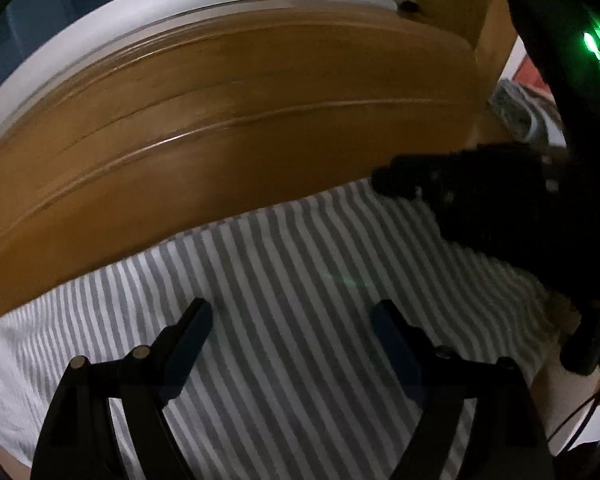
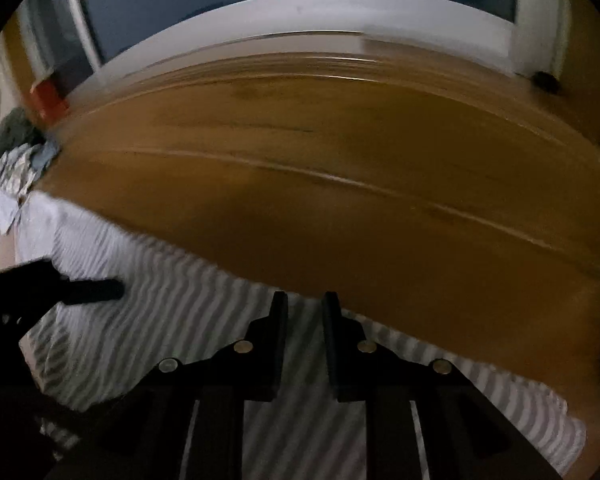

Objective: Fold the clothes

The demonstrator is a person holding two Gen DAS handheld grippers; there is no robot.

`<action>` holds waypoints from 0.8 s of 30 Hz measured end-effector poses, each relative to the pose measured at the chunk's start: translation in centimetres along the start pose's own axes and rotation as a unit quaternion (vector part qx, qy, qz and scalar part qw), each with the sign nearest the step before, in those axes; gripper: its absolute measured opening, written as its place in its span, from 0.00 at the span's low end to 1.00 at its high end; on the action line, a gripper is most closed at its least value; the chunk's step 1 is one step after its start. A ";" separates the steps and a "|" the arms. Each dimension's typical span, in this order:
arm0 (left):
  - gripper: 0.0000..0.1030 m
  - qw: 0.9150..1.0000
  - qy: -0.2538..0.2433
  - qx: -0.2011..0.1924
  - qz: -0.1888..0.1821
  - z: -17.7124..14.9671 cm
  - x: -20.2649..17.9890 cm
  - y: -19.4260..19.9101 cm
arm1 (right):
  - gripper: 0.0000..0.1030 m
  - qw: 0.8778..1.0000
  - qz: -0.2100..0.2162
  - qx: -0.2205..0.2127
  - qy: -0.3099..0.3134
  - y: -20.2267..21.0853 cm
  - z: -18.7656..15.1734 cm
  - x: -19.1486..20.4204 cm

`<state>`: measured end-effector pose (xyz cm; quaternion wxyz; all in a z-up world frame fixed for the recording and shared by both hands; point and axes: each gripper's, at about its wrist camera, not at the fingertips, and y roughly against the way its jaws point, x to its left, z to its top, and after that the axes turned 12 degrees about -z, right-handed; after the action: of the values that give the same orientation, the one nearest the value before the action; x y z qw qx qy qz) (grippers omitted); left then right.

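On the wooden surface my striped shirt lies flat, folding barely begun I judge; left gripper jaws wide, right gripper narrow, both empty.

A wooden tabletop stretches ahead of the hand-held gripper. Beyond its far edge runs a white window frame with dark glass above. An orange box and a heap of other clothes sit far left.
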<state>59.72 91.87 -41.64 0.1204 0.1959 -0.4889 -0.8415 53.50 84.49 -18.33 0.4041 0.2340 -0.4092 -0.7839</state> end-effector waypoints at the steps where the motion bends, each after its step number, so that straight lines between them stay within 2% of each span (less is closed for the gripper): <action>1: 0.79 1.000 0.007 0.001 -0.006 0.1 0.2 0.2 | 0.17 1.000 -0.007 0.004 -0.016 0.2 0.1 -0.6; 3: 0.79 1.000 0.019 -0.004 -0.019 0.6 0.8 0.6 | 0.17 0.999 -0.022 -0.007 -0.034 1.5 -0.3 -1.8; 6: 0.79 1.000 0.017 0.000 -0.006 1.6 1.5 -0.1 | 0.18 0.998 -0.040 -0.028 -0.047 4.7 -2.1 -4.0; 8: 0.79 1.000 0.015 0.002 0.001 1.9 1.9 -0.6 | 0.18 0.997 -0.061 -0.018 -0.051 5.7 -4.0 -5.4; 11: 0.82 1.000 -0.005 0.004 0.013 2.1 1.9 -1.0 | 0.18 0.990 -0.126 0.012 -0.060 5.1 -6.6 -7.1; 15: 0.82 1.000 -0.006 0.007 0.012 1.9 2.2 -0.8 | 0.14 0.987 -0.088 -0.006 -0.132 5.2 -7.5 -9.7; 17: 0.79 1.000 -0.001 0.008 0.012 1.6 2.3 -0.2 | 0.14 0.985 -0.089 -0.005 -0.145 5.9 -7.4 -10.0; 19: 0.79 1.000 0.004 0.003 0.007 1.0 2.4 0.9 | 0.17 0.984 -0.104 -0.015 -0.143 7.0 -7.3 -9.1; 21: 0.79 1.000 -0.001 -0.007 0.000 -0.2 2.3 2.6 | 0.18 0.986 -0.100 -0.033 -0.127 9.1 -7.7 -8.1; 24: 0.79 1.000 -0.009 -0.012 0.006 -2.2 2.2 4.5 | 0.20 0.991 -0.060 -0.034 -0.111 11.0 -8.6 -6.4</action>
<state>58.79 87.05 -39.23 0.1238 0.1837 -0.4810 -0.8483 67.95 82.12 -13.72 0.3161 0.1555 -0.4096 -0.8415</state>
